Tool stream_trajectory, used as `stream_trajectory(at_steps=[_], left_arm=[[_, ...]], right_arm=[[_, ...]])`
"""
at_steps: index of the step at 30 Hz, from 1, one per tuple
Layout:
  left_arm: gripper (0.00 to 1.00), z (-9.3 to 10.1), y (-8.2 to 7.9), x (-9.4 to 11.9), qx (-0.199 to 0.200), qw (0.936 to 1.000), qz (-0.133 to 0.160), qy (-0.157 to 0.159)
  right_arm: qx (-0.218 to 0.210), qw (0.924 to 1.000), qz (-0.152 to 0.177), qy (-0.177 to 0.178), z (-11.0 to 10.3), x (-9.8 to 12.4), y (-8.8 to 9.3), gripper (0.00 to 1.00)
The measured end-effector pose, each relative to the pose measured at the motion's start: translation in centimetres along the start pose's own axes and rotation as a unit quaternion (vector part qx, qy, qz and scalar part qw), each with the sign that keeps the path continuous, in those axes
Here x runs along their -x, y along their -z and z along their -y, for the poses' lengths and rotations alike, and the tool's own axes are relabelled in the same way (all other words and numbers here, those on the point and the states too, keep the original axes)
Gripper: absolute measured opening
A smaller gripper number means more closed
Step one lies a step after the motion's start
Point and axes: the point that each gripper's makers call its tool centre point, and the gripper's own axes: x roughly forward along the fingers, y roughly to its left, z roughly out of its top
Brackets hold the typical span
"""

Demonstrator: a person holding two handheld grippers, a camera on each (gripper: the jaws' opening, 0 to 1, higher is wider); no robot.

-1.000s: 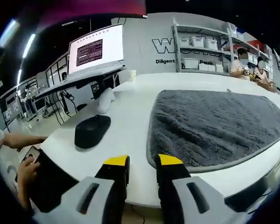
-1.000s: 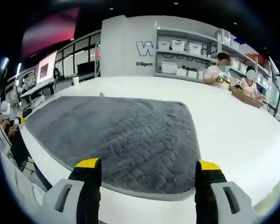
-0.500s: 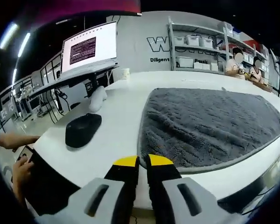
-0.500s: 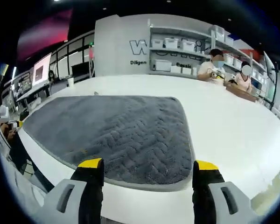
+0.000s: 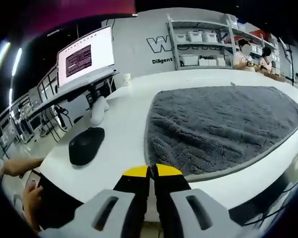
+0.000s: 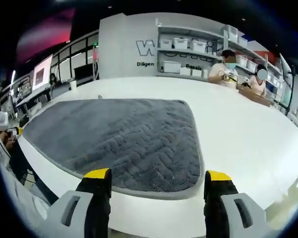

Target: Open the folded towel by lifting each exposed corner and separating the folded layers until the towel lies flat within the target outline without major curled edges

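Since the earliest left gripper view, the jaws of the left gripper [image 5: 153, 171] have been brought together from a clear gap until the yellow tips meet, and nothing is clamped between them. In the left gripper view, the grey towel [image 5: 221, 126] is seen spread flat on the white table [image 5: 121, 131], with its near edge running close along the near edge of the table and its near left corner lying just beyond the closed tips, apart from them. A black mouse [image 5: 86, 145] is set on the table to the left of the towel, near the left edge and well apart from the towel. A white cup [image 5: 123, 79] stands near the far left corner of the table. A monitor [image 5: 84, 55] is seen past that corner, and shelves [image 5: 198, 42] carrying white boxes are seen against the far wall. In the right gripper view, the right gripper [image 6: 157, 175] is held with its jaws spread wide and empty, above the near edge of the table [image 6: 253, 134]. The towel [image 6: 121, 136] is seen lying flat, its near right corner rounded and lying between the two tips, its woven pattern showing and no curled edge visible. Two seated people [image 6: 228, 67] are seen beyond the far right edge of the table.
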Motion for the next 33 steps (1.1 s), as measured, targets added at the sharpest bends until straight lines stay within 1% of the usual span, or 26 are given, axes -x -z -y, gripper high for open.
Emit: stream_trajectory(at_steps=[3, 4, 5, 7, 10, 13, 15, 16, 17, 19, 20, 22, 23, 26, 27, 29, 33], left_arm=[[0.02, 0.1, -0.1, 0.0, -0.028, 0.9995, -0.006, -0.01], [0.02, 0.0, -0.1, 0.1, -0.052, 0.9983, -0.012, -0.022], [0.02, 0.0, -0.1, 0.1, -0.062, 0.9976, -0.014, -0.027], [0.02, 0.1, -0.1, 0.1, -0.066, 0.9973, -0.014, -0.03], [0.02, 0.1, -0.1, 0.2, -0.066, 0.9973, -0.012, -0.03], [0.02, 0.1, -0.2, 0.2, -0.065, 0.9974, -0.012, -0.029], [0.02, 0.1, -0.2, 0.2, -0.067, 0.9972, -0.014, -0.029], [0.02, 0.1, -0.2, 0.2, -0.069, 0.9971, -0.014, -0.03], [0.02, 0.1, -0.2, 0.2, -0.07, 0.997, -0.015, -0.03], [0.02, 0.1, -0.2, 0.2, -0.073, 0.9968, -0.014, -0.031], [0.02, 0.1, -0.2, 0.2, -0.073, 0.9968, -0.015, -0.031], [0.02, 0.1, -0.2, 0.2, -0.071, 0.9969, -0.014, -0.03], [0.02, 0.1, -0.2, 0.2, -0.071, 0.9969, -0.014, -0.03], [0.02, 0.2, -0.2, 0.3, -0.075, 0.9965, -0.014, -0.034], [0.02, 0.1, -0.2, 0.3, -0.076, 0.9964, -0.014, -0.035], [0.02, 0.1, -0.2, 0.2, -0.077, 0.9963, -0.015, -0.036], [0.02, 0.0, -0.2, 0.2, -0.075, 0.9964, -0.014, -0.035]], right_arm=[[-0.002, 1.0, -0.001, 0.007, 0.3, 0.2, 0.2, 0.71], [-0.003, 0.9999, -0.002, 0.012, 0.5, 0.4, 0.3, 0.7], [-0.004, 0.9999, -0.002, 0.015, 0.6, 0.5, 0.4, 0.69], [-0.008, 0.9997, -0.004, 0.021, 0.9, 0.7, 0.5, 0.67], [-0.01, 0.9994, -0.002, 0.033, 1.4, 1.0, 0.5, 0.61], [-0.012, 0.9985, 0.01, 0.053, 2.3, 1.4, 0.3, 0.52], [-0.038, 0.9966, 0.028, 0.068, 3.1, 1.4, 0.0, 0.43], [-0.051, 0.9948, 0.038, 0.08, 3.9, 1.4, -0.2, 0.39], [-0.053, 0.9933, 0.042, 0.093, 4.6, 1.4, -0.1, 0.31], [-0.057, 0.9921, 0.035, 0.106, 5.4, 1.3, 0.4, 0.2], [-0.058, 0.9918, 0.033, 0.109, 5.6, 1.2, 0.5, 0.16], [-0.067, 0.9922, 0.024, 0.103, 5.6, 0.7, 0.9, 0.15], [-0.069, 0.9923, 0.025, 0.1, 5.5, 0.7, 0.9, 0.14], [-0.07, 0.9926, 0.026, 0.097, 5.4, 0.2, 0.9, 0.03], [-0.071, 0.9922, 0.022, 0.1, 5.6, 0.0, 1.1, 0.01], [-0.071, 0.9918, 0.015, 0.105, 5.9, -0.1, 1.4, 0.01], [-0.076, 0.9922, 0.01, 0.098, 5.8, -0.4, 1.5, 0.0]])
